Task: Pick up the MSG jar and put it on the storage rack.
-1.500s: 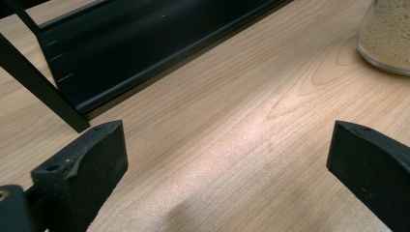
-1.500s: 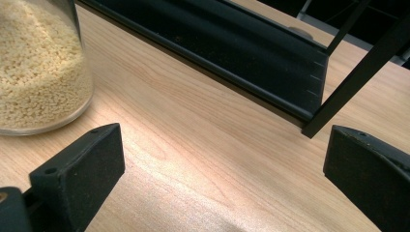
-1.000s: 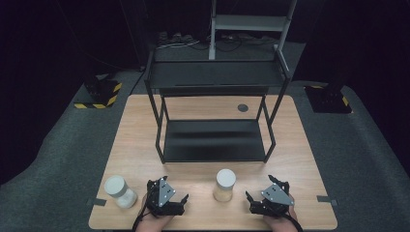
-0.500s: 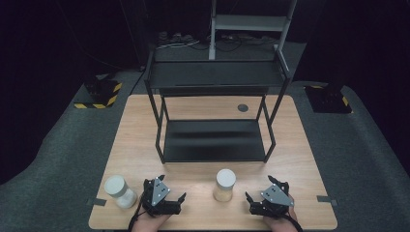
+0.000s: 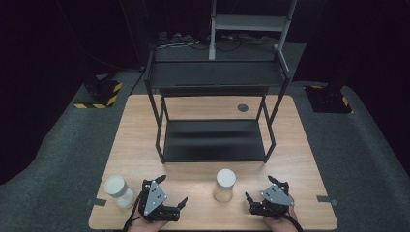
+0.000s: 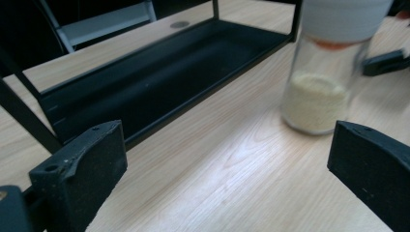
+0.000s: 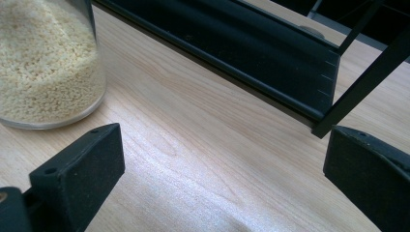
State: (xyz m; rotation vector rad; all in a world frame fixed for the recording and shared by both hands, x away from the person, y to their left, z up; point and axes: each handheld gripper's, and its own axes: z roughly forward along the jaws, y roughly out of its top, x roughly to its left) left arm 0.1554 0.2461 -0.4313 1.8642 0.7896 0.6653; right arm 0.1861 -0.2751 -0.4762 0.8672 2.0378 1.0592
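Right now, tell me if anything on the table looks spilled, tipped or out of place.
Nothing stands out. Both jars stand upright and capped, the rack sits square, and no grain lies on the table.

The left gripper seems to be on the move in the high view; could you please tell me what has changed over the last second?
The left gripper has turned clockwise toward the middle jar, its jaws now pointing right, and has slid slightly back toward the near table edge. Nothing was grasped or released; both grippers are open. The right gripper, both jars, including the left jar, and the black shelf stayed where they were.
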